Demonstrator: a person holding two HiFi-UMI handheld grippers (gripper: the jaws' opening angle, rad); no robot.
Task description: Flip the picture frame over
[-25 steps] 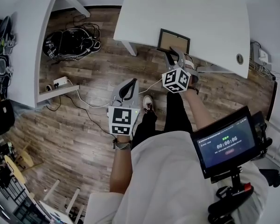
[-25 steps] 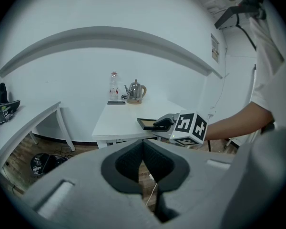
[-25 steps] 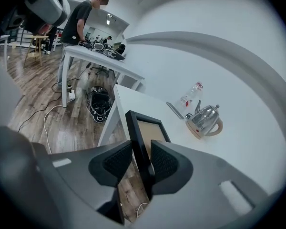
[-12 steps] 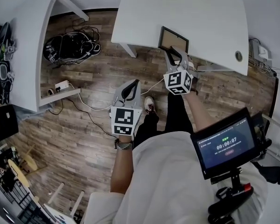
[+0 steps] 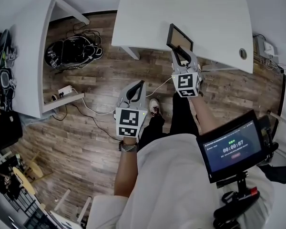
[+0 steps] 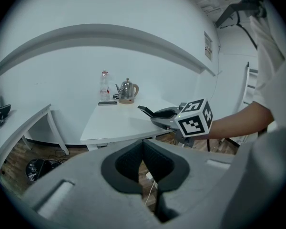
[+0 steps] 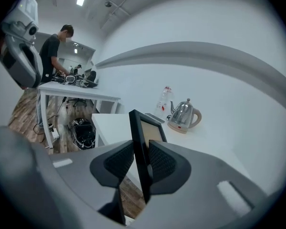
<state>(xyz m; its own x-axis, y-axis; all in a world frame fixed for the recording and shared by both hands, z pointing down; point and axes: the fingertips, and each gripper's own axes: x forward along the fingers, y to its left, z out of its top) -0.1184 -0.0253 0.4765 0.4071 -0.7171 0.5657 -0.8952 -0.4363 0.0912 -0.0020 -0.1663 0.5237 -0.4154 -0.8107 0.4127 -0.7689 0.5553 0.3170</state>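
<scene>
**Right gripper** [image 5: 180,57]: the jaws are closing on the near edge of the picture frame [image 5: 179,36]. That edge stands between the pads, and both appear to bear on it in the right gripper view.

**Picture frame:** it is raised on edge and steeply tilted, at the near edge of the white surface [image 5: 209,13]. Whether its far edge touches the surface cannot be told.

**Left gripper** [image 5: 136,87]: the jaws are pressed together at the tips with nothing between them. It is held over the floor, well apart from the frame.

**Step in hand:** judged to be the turn-over itself, roughly halfway (the frame is near upright, not yet laid down).

**Next move calls for:**
- rolling the frame past upright and lowering its other face onto the surface, then spreading the jaws
- a firm pinch, since the edge is thin
- keeping the frame inboard of the surface's edge

The kettle [image 7: 183,113] stands well apart and is no obstruction.
</scene>
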